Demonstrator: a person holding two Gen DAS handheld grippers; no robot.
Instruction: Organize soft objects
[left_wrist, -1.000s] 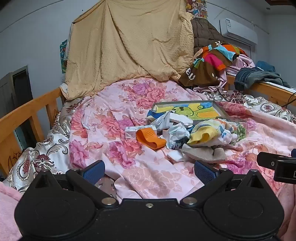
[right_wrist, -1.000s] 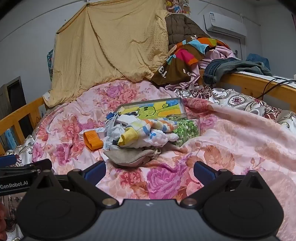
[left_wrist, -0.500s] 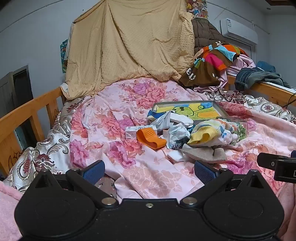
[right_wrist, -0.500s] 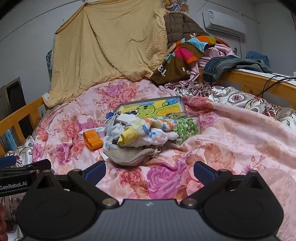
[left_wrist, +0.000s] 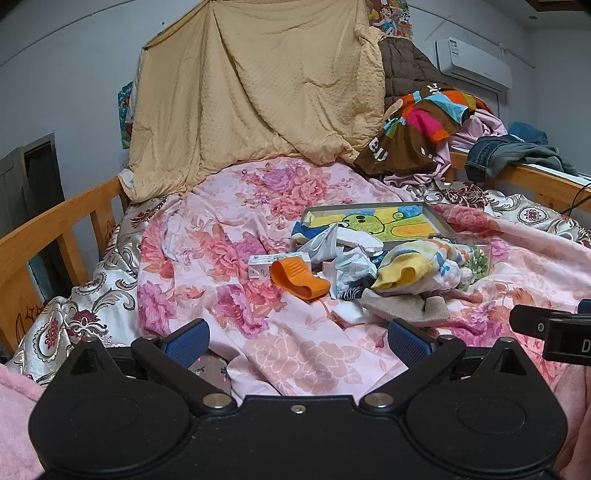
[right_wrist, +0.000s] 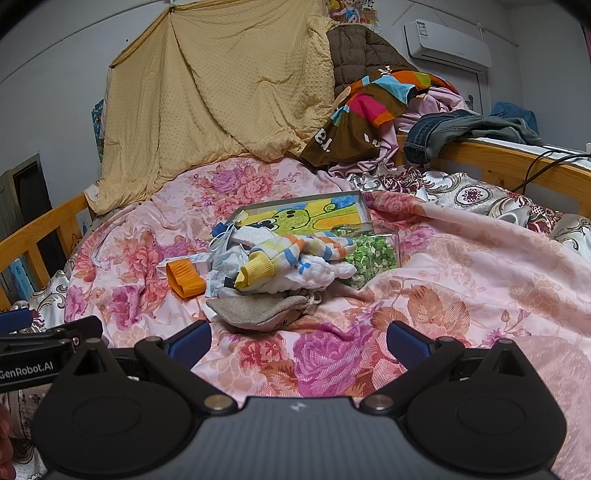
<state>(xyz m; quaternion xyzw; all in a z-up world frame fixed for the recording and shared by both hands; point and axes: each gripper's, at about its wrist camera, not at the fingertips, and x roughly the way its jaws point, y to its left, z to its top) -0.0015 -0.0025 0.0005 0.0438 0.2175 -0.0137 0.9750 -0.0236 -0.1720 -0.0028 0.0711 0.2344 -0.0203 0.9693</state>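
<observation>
Two grippers, both hanging low over the bed with jaws spread wide and nothing between them: left gripper (left_wrist: 297, 338) and right gripper (right_wrist: 299, 339).

Hard to sort out the heap of soft stuff (right_wrist: 291, 266) mid-bed, it's all tangled. I can pick out a yellow-cuffed striped sock (right_wrist: 258, 271), a grey fabric pouch (right_wrist: 258, 310) at the near edge, and crumpled white bits I can't identify. An orange plastic thing (left_wrist: 297, 278) lies just left of the heap, partly covering a small white box (left_wrist: 258, 264). A clear container of green pieces (right_wrist: 373, 254) is half buried on the right, and a shallow box with a cartoon picture (right_wrist: 306, 218) sits behind.

Surface is a pink floral quilt (left_wrist: 229, 266) on a wooden-railed bed (left_wrist: 48, 229). A tan blanket (left_wrist: 258, 92) hangs at the far end, with clothes piled on the right and an air conditioner (right_wrist: 447, 46) on the wall.
</observation>
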